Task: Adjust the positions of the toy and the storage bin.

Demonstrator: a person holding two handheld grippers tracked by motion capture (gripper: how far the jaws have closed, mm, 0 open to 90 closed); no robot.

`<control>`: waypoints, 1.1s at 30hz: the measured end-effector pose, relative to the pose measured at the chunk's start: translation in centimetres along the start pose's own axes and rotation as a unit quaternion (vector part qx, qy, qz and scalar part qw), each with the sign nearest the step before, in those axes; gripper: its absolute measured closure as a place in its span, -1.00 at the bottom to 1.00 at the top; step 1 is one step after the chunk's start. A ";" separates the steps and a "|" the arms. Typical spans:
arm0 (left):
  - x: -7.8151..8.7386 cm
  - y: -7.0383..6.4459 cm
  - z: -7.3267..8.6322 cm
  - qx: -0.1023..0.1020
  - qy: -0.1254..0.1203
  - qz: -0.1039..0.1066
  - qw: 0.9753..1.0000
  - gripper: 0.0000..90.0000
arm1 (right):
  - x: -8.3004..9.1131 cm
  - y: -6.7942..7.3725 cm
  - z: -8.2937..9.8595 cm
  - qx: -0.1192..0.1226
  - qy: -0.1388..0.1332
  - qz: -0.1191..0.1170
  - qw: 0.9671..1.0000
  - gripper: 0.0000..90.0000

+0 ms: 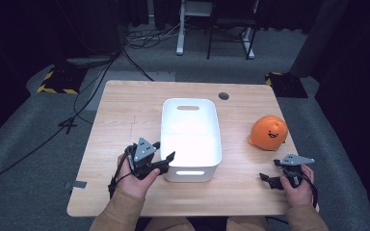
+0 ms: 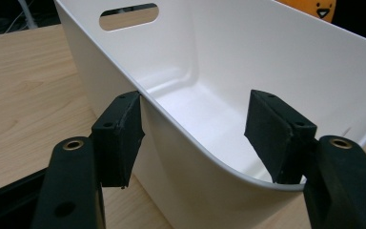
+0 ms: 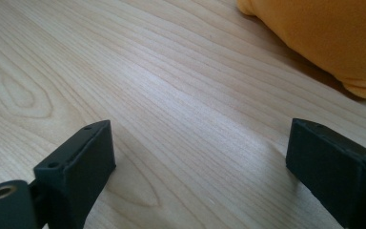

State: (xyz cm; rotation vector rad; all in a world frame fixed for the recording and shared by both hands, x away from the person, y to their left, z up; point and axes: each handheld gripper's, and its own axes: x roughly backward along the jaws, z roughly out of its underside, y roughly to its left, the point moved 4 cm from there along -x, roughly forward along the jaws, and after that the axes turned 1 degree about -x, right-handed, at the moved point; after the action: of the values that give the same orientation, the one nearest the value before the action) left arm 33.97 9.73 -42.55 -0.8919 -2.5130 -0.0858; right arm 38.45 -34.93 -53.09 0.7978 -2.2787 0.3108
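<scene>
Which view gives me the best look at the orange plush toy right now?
The high view: the whole orange plush toy sits on the table, right of the white bin. The right gripper view catches its lower edge; the left gripper view shows its top past the bin's rim.

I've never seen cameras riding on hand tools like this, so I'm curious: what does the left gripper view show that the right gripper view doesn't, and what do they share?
Left gripper view: the white bin, seen close, its near rim corner between the open left gripper, one jaw outside the wall, one inside; a handle slot in its far wall.

Right gripper view: the right gripper held open low over bare table, nothing between its jaws.

Both: light wood tabletop and part of the orange plush toy, at each picture's upper right.
</scene>
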 end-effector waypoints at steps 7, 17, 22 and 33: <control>0.5 -1.9 0.6 0.000 -0.008 0.007 1.000 -0.21 | 0.0 0.0 0.0 0.000 0.000 0.000 1.000 -0.79; 1.5 -4.7 1.5 -0.001 -0.009 0.015 1.000 -0.28 | 0.0 0.0 0.0 0.000 0.000 0.000 1.000 -0.79; 1.7 -5.2 1.6 -0.008 -0.005 0.014 1.000 -0.29 | 0.0 0.0 0.0 0.001 0.000 0.000 1.000 -0.79; 2.1 -4.0 0.7 -0.011 -0.025 0.009 1.000 -0.49 | 0.0 0.0 0.0 0.001 0.001 0.000 1.000 -0.79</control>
State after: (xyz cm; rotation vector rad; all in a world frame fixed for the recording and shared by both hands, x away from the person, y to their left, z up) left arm 29.77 7.98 -41.86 -0.9372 -2.5533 -0.0874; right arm 38.44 -34.93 -53.08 0.7993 -2.2774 0.3131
